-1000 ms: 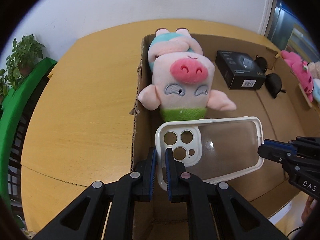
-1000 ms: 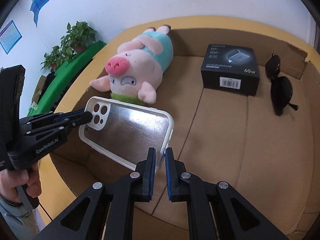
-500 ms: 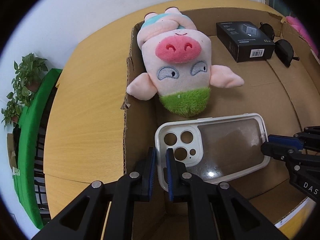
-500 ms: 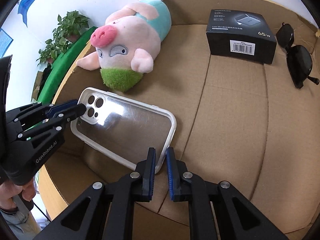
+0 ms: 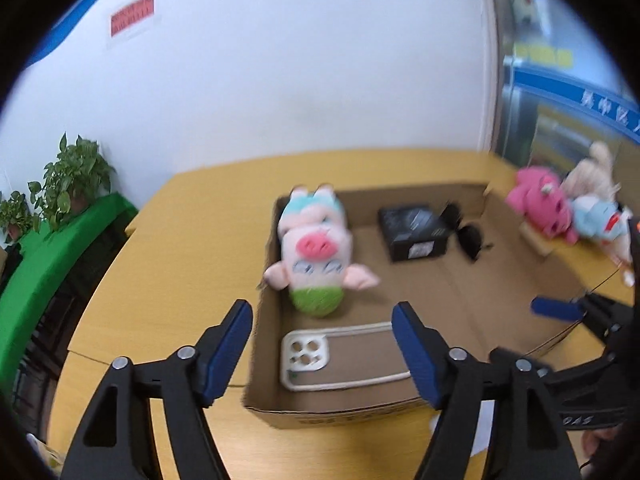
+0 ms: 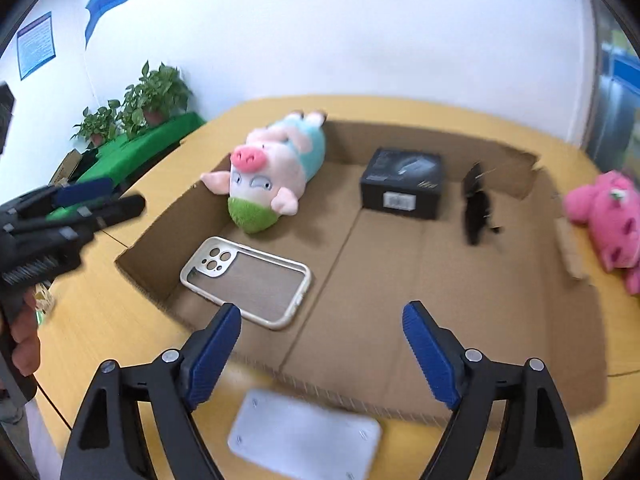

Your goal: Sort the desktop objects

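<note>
Both the left gripper and right gripper gape wide and empty above the box, the phone case lying flat inside near the plush pig.

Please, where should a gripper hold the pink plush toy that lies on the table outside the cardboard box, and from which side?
Grip the pink plush toy across its soft body, coming from above with the right gripper, which is open. It lies on the table right of the cardboard box, and other plush toys crowd its far side.

Left tool wide apart above phone case in box.
</note>
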The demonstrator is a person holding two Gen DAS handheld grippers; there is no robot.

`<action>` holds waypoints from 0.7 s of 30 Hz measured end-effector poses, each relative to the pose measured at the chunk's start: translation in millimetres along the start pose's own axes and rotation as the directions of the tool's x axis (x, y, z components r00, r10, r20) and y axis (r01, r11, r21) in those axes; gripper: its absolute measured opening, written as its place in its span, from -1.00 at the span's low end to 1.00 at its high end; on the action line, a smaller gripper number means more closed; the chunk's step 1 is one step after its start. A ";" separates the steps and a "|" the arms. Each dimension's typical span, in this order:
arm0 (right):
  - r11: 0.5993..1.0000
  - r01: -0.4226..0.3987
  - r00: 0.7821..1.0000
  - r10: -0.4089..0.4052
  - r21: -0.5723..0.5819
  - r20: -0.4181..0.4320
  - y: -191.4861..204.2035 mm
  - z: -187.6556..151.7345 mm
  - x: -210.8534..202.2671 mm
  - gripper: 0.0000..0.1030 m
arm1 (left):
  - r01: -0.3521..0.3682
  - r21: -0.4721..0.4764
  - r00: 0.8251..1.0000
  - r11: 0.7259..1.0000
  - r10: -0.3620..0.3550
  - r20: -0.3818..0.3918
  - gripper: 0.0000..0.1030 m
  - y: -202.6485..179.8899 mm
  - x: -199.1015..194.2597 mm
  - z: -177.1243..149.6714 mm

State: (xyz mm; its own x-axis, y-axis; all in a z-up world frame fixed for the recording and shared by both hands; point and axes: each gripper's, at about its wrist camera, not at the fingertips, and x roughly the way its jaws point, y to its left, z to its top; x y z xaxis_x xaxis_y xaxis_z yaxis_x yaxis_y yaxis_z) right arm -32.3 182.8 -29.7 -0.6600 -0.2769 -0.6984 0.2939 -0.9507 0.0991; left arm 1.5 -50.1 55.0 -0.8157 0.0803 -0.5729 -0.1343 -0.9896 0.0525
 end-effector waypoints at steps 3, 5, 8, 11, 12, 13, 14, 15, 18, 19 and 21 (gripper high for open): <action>1.000 0.028 0.999 -0.028 -0.012 0.046 -3.2 -5.7 -25.3 0.62 | 0.019 0.001 0.998 1.000 -0.019 0.053 0.44 -20.6 -17.7 2.0; 1.000 0.025 0.998 -0.024 -0.011 0.059 -7.5 -4.8 -37.7 0.62 | 0.035 -0.011 0.997 0.999 -0.034 0.067 0.44 -30.5 -25.3 2.4; 0.997 0.061 0.994 -0.057 -0.037 0.092 -8.8 -10.7 -58.2 0.63 | 0.057 -0.020 0.995 0.998 -0.055 0.078 0.44 -42.0 -32.3 3.3; 0.996 0.071 0.992 -0.066 -0.045 0.106 -9.5 -15.3 -68.7 0.65 | 0.053 -0.010 0.996 0.999 -0.052 0.076 0.44 -49.4 -34.2 3.0; 0.997 0.063 0.993 -0.058 -0.043 0.104 -10.4 -15.9 -70.2 0.66 | 0.059 -0.010 0.995 0.998 -0.058 0.076 0.44 -50.9 -35.5 2.7; 0.998 0.054 0.994 -0.049 -0.045 0.100 -10.4 -16.2 -69.8 0.66 | 0.069 -0.012 0.995 0.998 -0.068 0.073 0.44 -52.4 -35.5 3.0; 0.998 0.048 0.995 -0.043 -0.049 0.095 -10.9 -16.7 -70.1 0.66 | 0.076 -0.014 0.995 0.997 -0.075 0.072 0.44 -53.2 -35.6 2.2; 0.998 0.047 0.995 -0.043 -0.049 0.095 -12.0 -17.9 -70.9 0.66 | 0.083 -0.015 0.994 0.996 -0.082 0.069 0.44 -54.4 -35.5 2.1; 0.999 0.025 0.996 -0.022 -0.037 0.090 -16.5 -22.6 -72.6 0.66 | 0.108 -0.040 0.994 0.993 -0.107 0.034 0.44 -53.4 -31.3 -2.4; 0.999 0.013 0.996 -0.010 -0.034 0.088 -18.3 -25.1 -72.9 0.66 | 0.122 -0.050 0.992 0.991 -0.121 0.025 0.44 -51.9 -29.7 -4.7; 0.999 -0.033 0.997 0.034 -0.024 0.069 -23.9 -34.8 -72.8 0.67 | 0.166 -0.073 0.986 0.983 -0.166 -0.003 0.44 -50.0 -25.7 -12.2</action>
State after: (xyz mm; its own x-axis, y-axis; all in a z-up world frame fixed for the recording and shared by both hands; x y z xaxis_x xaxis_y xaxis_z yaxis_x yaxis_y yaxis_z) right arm 32.8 230.6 -5.8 -0.6957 -0.3185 -0.6438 0.3321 -0.9374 0.1049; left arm 36.0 -4.1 57.1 -0.7802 0.2435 -0.5762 -0.2262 -0.9686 -0.1031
